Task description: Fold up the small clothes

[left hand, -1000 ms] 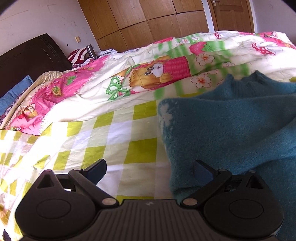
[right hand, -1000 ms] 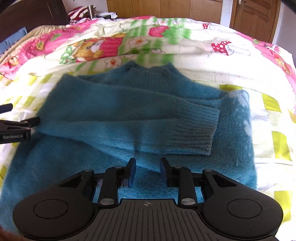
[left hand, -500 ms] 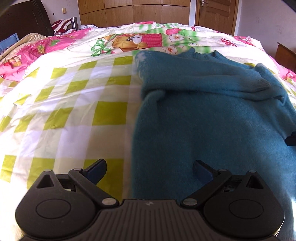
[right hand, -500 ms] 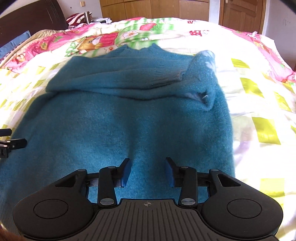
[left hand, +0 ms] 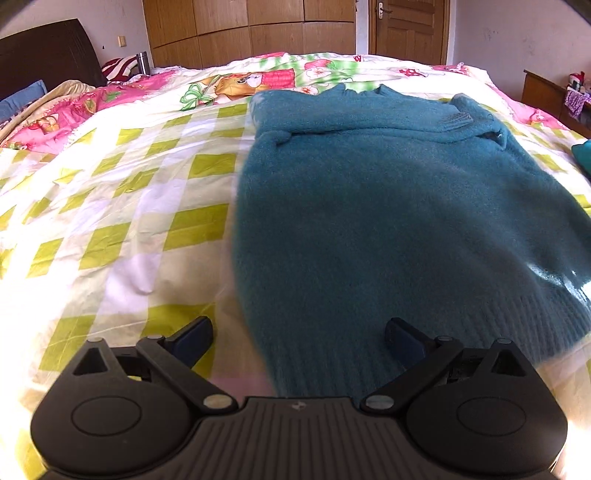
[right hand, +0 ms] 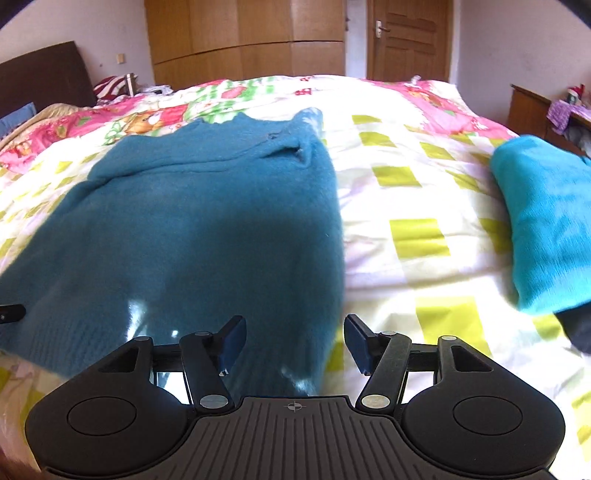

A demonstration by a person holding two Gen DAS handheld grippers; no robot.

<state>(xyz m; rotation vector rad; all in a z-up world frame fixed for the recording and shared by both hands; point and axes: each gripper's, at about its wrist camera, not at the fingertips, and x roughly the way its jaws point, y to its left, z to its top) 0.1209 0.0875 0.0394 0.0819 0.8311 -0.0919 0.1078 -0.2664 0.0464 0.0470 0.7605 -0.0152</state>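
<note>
One teal sweater (left hand: 388, 206) spread flat on the bed; one folded turquoise garment (right hand: 546, 221) lying well apart to its right; one quilt (left hand: 122, 206) of green-and-white checks with a cartoon print at the far end; two grippers, left gripper (left hand: 299, 334) and right gripper (right hand: 294, 341), both with jaws apart; one dark headboard (left hand: 48, 55); one wooden door (right hand: 408, 40); one wooden wardrobe (left hand: 251, 29).
</note>
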